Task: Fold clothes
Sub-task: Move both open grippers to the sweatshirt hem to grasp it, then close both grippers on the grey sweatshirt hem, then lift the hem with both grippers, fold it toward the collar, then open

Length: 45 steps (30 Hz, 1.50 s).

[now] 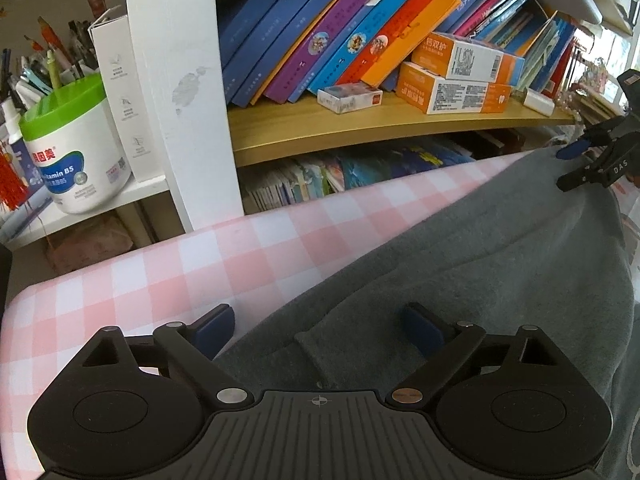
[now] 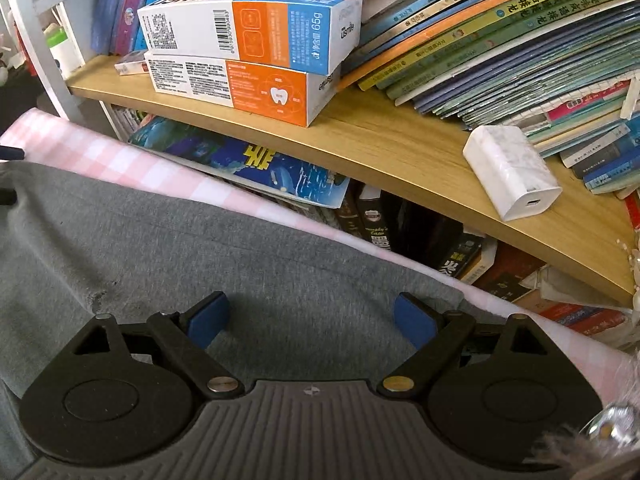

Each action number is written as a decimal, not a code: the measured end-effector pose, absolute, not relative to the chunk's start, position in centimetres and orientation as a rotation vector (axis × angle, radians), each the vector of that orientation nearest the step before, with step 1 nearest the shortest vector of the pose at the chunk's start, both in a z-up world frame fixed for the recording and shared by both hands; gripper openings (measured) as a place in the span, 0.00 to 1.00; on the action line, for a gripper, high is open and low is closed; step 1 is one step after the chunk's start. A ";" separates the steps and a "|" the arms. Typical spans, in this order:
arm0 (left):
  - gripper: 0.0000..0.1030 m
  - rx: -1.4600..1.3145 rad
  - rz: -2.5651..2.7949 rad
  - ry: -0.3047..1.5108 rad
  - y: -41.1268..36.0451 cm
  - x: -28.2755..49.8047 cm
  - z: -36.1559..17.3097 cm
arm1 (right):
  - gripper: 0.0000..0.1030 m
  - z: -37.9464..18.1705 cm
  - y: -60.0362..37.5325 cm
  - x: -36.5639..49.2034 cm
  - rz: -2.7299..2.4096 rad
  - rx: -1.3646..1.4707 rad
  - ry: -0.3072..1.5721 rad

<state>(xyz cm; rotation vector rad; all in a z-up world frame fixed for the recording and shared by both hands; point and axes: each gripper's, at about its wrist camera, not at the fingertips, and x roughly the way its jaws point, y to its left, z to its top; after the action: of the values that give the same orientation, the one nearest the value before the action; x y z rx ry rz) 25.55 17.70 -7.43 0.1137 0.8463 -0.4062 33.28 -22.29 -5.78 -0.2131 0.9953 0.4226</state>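
Your left gripper (image 1: 320, 334) sits low over the near-left corner of the grey garment (image 1: 480, 264), its two black fingers spread wide with the blue rubber pads (image 1: 214, 326) well apart; one pad hangs over the checked cloth, the other over the grey knit, and nothing is pinched between them. The garment is a soft, slightly fuzzy jersey lying mostly flat on a pink-and-white checked cover (image 1: 160, 272), with a thick folded hem or cuff bunched up just ahead of the left gripper. Your right gripper (image 2: 310, 320) is over the far-right part of the same garment (image 2: 160, 248), jaws likewise wide apart and empty, both blue pads above the grey fabric near its straight edge, where a narrow strip of the checked cover (image 2: 100, 156) shows beyond it. A small dark, rough patch marks the knit to the left of that gripper. In the left view you can see the right gripper (image 1: 592, 160) at the far edge of the garment, fingers parted. Behind the surface runs a wooden shelf (image 2: 400, 152) with a smooth pale-yellow board, holding slanted rows of thin glossy books (image 1: 320, 28), two stacked orange-and-white cardboard boxes (image 2: 248, 52), and a white blocky charger (image 2: 512, 172). A white tub with a green lid (image 1: 72, 148) stands on a white shelf at the left
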 end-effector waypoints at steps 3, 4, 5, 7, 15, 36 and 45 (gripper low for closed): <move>0.71 0.120 -0.417 0.851 17.6 25.6 -7.3 | 0.65 -5.4 -22.3 32.9 0.431 -0.216 0.990; 0.58 0.121 -0.421 0.853 17.5 25.6 -7.3 | 0.58 -5.2 -22.3 32.7 0.436 -0.218 0.987; 0.51 0.117 -0.427 0.857 17.5 25.5 -7.1 | 0.45 -5.0 -22.4 32.5 0.436 -0.220 0.987; 0.27 0.099 -0.442 0.870 17.7 25.4 -6.8 | 0.27 -4.7 -22.5 32.3 0.427 -0.228 0.993; 0.15 0.122 -0.465 0.787 17.1 22.2 -4.5 | 0.03 -2.7 -22.5 28.8 0.388 -0.302 0.914; 0.15 0.180 -0.405 0.487 14.4 3.6 1.6 | 0.02 3.0 -25.3 6.6 0.262 -0.260 0.642; 0.31 0.015 -0.372 0.669 14.7 -2.9 -2.5 | 0.03 -1.4 -25.3 -3.3 0.225 -0.105 0.807</move>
<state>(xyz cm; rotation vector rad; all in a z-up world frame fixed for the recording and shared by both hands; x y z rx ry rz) -2.87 14.69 -2.47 0.0149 0.6694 -0.3716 -3.31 -25.30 -1.43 -0.1050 0.8068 0.2255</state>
